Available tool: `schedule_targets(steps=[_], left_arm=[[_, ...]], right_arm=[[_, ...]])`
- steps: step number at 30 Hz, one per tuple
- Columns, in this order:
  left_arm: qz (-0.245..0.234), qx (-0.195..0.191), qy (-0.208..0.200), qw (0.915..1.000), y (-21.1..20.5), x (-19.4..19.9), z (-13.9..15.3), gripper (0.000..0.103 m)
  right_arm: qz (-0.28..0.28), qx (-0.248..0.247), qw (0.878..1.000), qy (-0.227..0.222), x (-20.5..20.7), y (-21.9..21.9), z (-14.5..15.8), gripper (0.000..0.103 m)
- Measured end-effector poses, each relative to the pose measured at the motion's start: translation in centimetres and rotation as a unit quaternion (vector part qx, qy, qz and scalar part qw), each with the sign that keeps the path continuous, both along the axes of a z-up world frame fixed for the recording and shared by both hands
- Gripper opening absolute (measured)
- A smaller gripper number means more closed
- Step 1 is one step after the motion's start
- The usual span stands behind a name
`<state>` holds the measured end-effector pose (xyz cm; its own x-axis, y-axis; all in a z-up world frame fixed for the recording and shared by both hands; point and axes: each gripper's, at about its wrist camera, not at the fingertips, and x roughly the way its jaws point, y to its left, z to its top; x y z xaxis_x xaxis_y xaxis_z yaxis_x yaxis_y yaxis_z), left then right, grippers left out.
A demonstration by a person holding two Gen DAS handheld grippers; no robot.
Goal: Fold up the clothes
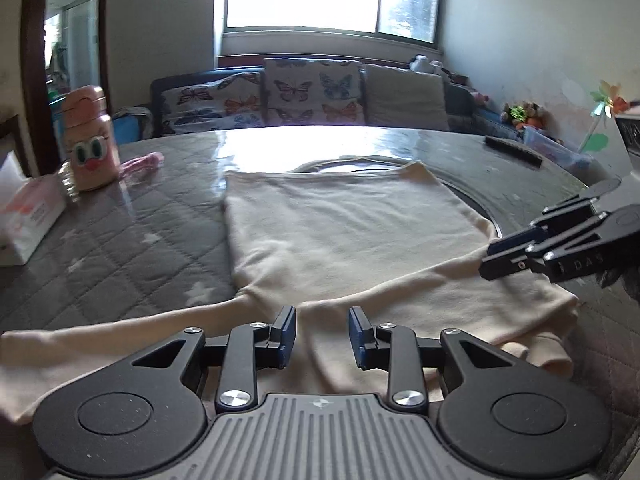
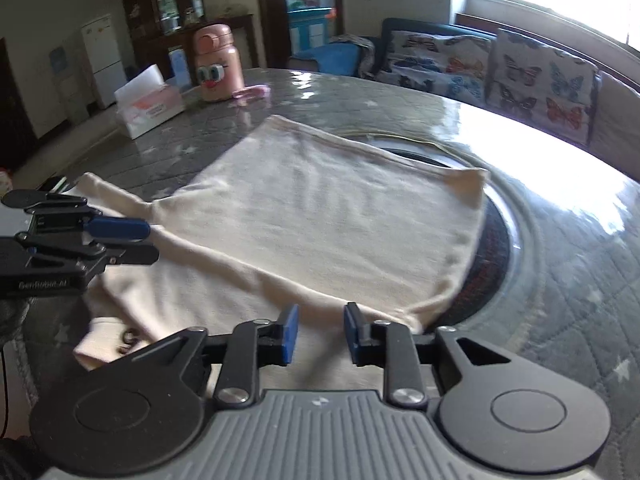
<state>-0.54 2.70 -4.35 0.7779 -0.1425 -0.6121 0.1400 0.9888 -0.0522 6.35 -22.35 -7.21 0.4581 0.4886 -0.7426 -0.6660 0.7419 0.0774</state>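
Observation:
A cream garment (image 1: 340,232) lies spread flat on the grey quilted table (image 1: 140,240), with a sleeve trailing toward the near left and a folded layer at the near right. My left gripper (image 1: 322,316) hovers over its near edge; the jaws stand apart and only cloth lying below shows in the gap. In the right wrist view the garment (image 2: 320,208) fills the middle. My right gripper (image 2: 317,316) is over its near right corner, jaws apart, nothing pinched. Each gripper also shows from the side in the other's view: right gripper (image 1: 490,258), left gripper (image 2: 140,240).
A pink cartoon bottle (image 1: 90,140) and a tissue pack (image 1: 28,216) stand at the table's far left, with a small pink item (image 1: 142,162) beside them. A dark round inset (image 2: 496,240) lies partly under the garment. A black bar (image 1: 512,151) lies far right. A butterfly-cushion sofa (image 1: 312,92) stands behind.

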Motion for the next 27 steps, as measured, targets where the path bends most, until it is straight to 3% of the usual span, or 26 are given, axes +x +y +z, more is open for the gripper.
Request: schedule_targets(steps=[5,9,13,19,24,27], left_arm=[[0.068,0.004,-0.002,0.9977,3.8,-2.5,0.6,0.032],[0.133,0.002,0.002,0.9912,7.1,-4.5,1.1,0.032],[0.200,-0.008,0.013,0.9797,10.2,-5.7,1.0,0.034],[0.288,-0.033,0.023,0.9568,13.9,-6.1,0.7,0.046],[0.333,-0.041,0.036,0.9415,15.8,-5.5,0.2,0.046],[0.345,-0.046,0.045,0.9364,16.4,-5.1,-0.2,0.043]], right_arm=[[0.045,-0.002,0.999,0.000,-0.8,3.1,-0.2,0.028],[0.084,-0.004,0.996,-0.008,-1.3,6.1,-0.2,0.032],[0.123,-0.008,0.992,-0.011,-2.3,8.6,-0.5,0.034],[0.183,-0.026,0.982,-0.027,-4.4,11.1,-1.1,0.039],[0.191,-0.025,0.981,-0.026,-4.7,11.4,-1.0,0.039],[0.190,-0.023,0.981,-0.024,-4.5,11.3,-1.0,0.039]])
